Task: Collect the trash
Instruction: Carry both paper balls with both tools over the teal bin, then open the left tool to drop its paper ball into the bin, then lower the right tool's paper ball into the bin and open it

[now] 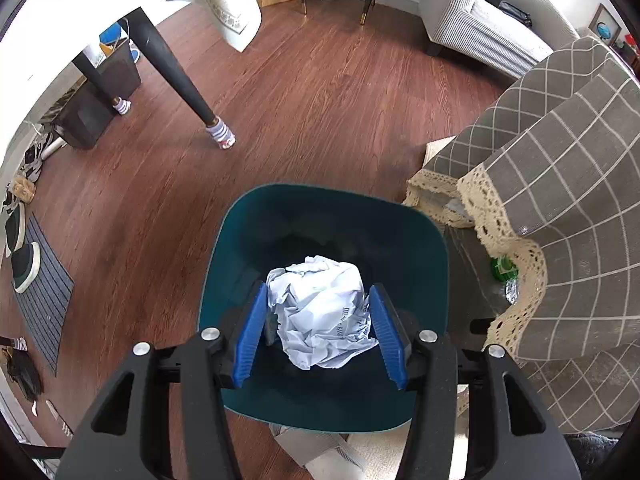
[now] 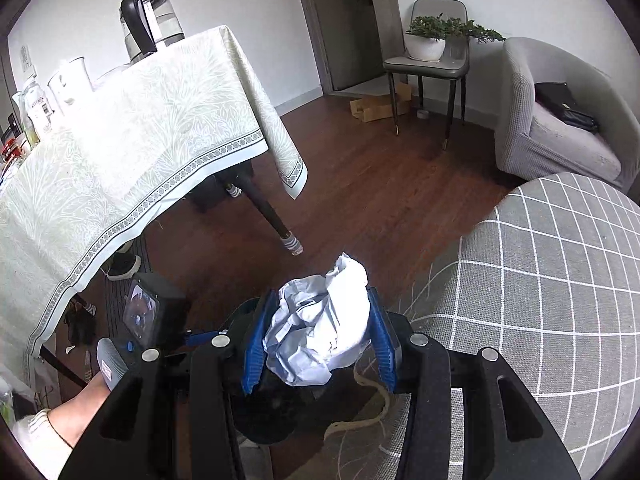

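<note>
My left gripper (image 1: 318, 294) is shut on a crumpled white paper ball (image 1: 320, 312) and holds it right over the open mouth of a dark teal trash bin (image 1: 248, 240) on the wood floor. My right gripper (image 2: 320, 300) is shut on a second crumpled white paper wad (image 2: 324, 328), held above the floor beside the grey checked cloth. The dark bin (image 2: 272, 416) shows partly below the right gripper. The left gripper's body (image 2: 152, 312) and the hand that holds it appear at lower left in the right wrist view.
A low table under a grey checked cloth with lace trim (image 1: 560, 184) stands right of the bin; a green item (image 1: 503, 268) lies under it. A dining table with a pale cloth (image 2: 132, 140), its black legs (image 1: 176, 76), an armchair (image 2: 560, 120), a chair (image 2: 432, 60), shoes and a mat (image 1: 40, 292) surround the floor.
</note>
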The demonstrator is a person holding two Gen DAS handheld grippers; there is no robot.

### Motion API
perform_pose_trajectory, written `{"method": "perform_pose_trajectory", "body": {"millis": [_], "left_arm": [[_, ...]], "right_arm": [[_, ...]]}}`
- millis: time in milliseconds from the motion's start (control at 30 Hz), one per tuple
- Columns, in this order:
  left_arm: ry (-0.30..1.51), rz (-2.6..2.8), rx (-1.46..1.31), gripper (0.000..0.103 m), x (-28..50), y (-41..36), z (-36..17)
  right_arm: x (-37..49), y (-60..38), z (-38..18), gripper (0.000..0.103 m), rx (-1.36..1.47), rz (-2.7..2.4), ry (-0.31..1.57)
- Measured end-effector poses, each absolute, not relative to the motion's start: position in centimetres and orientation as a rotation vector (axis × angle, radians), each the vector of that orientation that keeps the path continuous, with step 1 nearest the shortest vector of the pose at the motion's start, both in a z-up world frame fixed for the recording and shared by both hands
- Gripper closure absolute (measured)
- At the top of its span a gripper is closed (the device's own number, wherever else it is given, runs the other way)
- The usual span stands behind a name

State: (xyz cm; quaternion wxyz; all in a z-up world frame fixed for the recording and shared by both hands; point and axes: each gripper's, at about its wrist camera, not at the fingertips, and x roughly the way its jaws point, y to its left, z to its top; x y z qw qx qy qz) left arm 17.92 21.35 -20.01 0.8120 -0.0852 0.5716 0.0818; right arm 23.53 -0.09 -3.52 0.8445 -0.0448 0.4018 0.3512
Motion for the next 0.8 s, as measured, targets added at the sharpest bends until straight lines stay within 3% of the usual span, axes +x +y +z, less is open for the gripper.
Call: {"method": "perform_pose_trajectory", "body": {"millis": [333, 800], "left_arm": [[1.283, 0.201, -0.166, 0.037, 16.6, 22.7, -21.7], [1.160, 0.237, -0.204, 0.037, 14.1, 26.4, -17.0]], "right_arm": [[23.6, 2.4, -4.7, 0.057, -0.094, 0.780, 0.889], [23.1, 7.5, -9.9, 0.057, -0.187, 0.788, 0.999]]}}
